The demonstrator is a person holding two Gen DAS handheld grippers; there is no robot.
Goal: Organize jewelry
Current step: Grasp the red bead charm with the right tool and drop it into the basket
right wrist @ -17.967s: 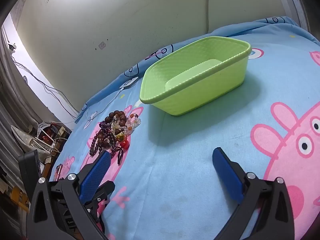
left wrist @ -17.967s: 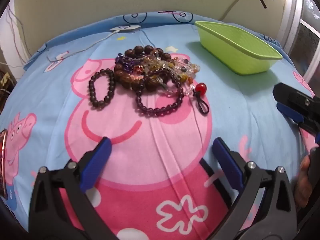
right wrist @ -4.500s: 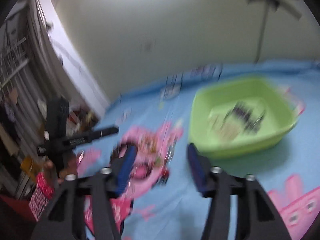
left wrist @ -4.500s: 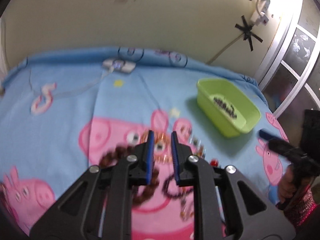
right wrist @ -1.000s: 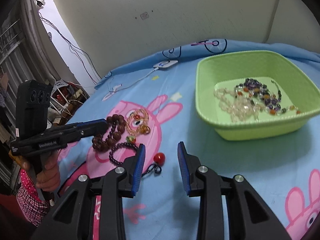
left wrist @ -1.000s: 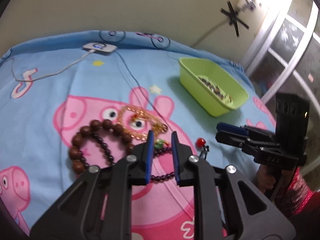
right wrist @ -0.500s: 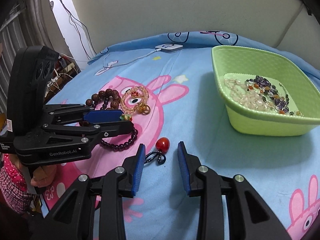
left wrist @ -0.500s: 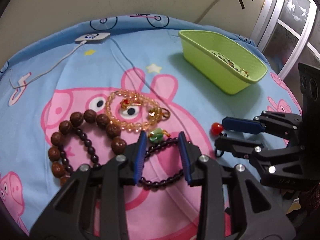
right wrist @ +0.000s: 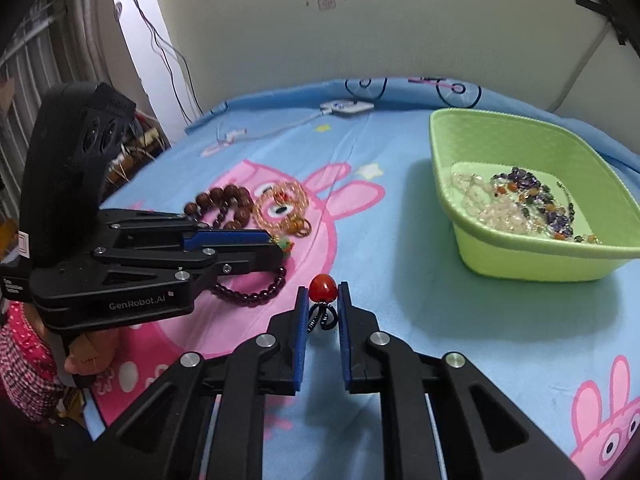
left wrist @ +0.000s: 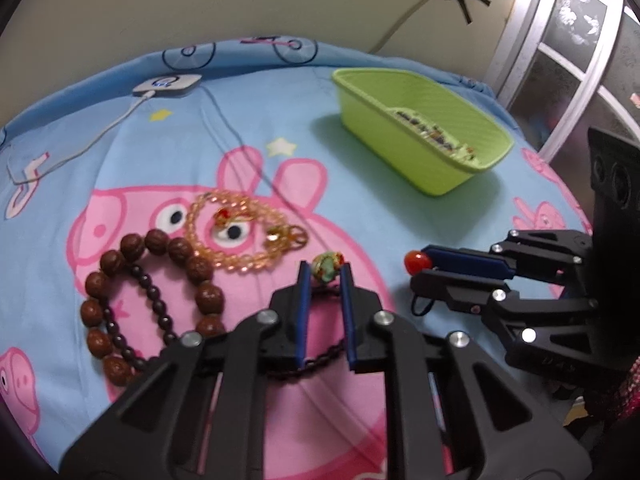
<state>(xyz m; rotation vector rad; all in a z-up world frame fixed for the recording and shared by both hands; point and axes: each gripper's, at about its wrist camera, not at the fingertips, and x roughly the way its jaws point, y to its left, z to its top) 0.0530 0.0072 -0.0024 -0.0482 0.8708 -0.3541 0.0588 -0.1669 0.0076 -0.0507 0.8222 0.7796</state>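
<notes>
Right gripper [right wrist: 319, 292]: clamped on the red bead charm [right wrist: 323, 287], cord trailing back toward six o'clock.
Left gripper [left wrist: 325, 271]: jaws closing around the green bead [left wrist: 327, 266] at its tips.
Green basket [right wrist: 520, 258]: two o'clock from the right gripper, nearer that hand.

A bed [left wrist: 360, 184] is covered by a blue sheet printed with pink cartoon pigs; a green basket [left wrist: 416, 128] is set on it, jewelry [right wrist: 524, 200] being held inside; well left of the basket, brown wooden beads [left wrist: 160, 280], an amber bead strand [left wrist: 240, 232] and a dark purple bracelet [right wrist: 256, 292] are spread; a red bead charm [right wrist: 323, 288] is found nearer the basket; a white device [left wrist: 168, 84] with its cable is seen beyond.
</notes>
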